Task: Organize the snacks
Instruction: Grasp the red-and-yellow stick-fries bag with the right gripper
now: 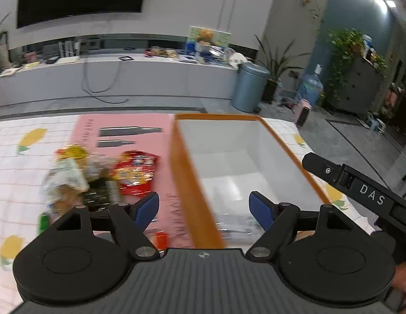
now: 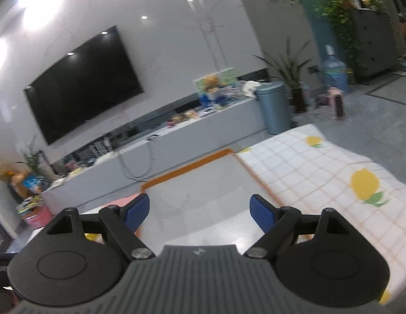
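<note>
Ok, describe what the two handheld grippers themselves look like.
Left gripper and right gripper match: black linkage arms with silver pivot screws, round black discs either side, a ribbed grey body bearing a small round emblem, and blue pads. White "DAS" lettering marks the right gripper's side.

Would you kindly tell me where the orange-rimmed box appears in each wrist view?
Left wrist: the box fills centre-right, beyond the open jaws, snacks to its left.
Right wrist: the box sits centre, its far rim and white inside showing beyond the open jaws.
Shared landmark: the blue-grey bin on the floor beyond the table.
</note>
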`<state>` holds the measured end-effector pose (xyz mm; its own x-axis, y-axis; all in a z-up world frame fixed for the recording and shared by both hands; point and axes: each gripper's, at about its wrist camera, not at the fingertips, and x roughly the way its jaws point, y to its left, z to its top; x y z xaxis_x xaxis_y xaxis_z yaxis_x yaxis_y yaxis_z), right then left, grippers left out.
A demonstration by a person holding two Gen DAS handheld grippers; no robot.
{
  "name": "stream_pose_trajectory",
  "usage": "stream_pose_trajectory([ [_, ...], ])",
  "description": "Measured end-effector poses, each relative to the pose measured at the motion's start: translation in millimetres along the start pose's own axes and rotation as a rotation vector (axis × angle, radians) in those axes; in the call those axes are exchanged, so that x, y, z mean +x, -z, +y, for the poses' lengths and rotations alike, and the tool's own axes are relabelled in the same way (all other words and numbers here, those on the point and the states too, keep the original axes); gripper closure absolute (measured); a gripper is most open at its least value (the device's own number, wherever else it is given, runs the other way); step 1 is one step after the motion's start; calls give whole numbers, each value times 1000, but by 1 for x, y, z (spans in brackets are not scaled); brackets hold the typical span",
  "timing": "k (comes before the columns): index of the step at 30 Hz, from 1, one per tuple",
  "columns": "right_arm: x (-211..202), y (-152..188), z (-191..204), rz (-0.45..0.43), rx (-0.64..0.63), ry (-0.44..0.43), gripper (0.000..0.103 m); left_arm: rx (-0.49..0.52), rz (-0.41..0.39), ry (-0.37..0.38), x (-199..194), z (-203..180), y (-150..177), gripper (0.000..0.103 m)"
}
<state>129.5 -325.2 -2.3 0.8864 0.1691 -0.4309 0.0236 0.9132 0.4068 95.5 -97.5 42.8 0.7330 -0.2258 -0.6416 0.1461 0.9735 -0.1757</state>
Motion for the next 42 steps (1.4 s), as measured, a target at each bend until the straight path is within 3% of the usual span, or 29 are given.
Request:
stream_pose_trajectory([
  [4,-5,11,22,-33,-60,-135,24,-37,-13,-27,-22,33,8,11],
  [10,-14,41,67,-31,-276,-325,24,-107,-7,-62,-35,81,21,11],
  [14,-15,61,90,14,-403,-400,24,-156,-3,-107,-41,112,35,11],
  [18,-14,79,106,52,-522,-437,24,-210,-4,-106,-42,140,49,11],
  [23,-5,102,123,123,-628,-450,24,-274,17,-86,-34,168,64,11],
  [29,9,139,146,215,-777,-443,24,-260,1,-109,-31,183,78,11],
  [33,11,165,156,190,-926,-423,25,-250,1,-141,-29,193,85,11],
  [38,29,177,159,236,-928,-393,23,-286,18,-132,-28,205,87,11],
  [42,49,182,159,319,-801,-332,20,-311,26,-103,-28,206,86,11],
])
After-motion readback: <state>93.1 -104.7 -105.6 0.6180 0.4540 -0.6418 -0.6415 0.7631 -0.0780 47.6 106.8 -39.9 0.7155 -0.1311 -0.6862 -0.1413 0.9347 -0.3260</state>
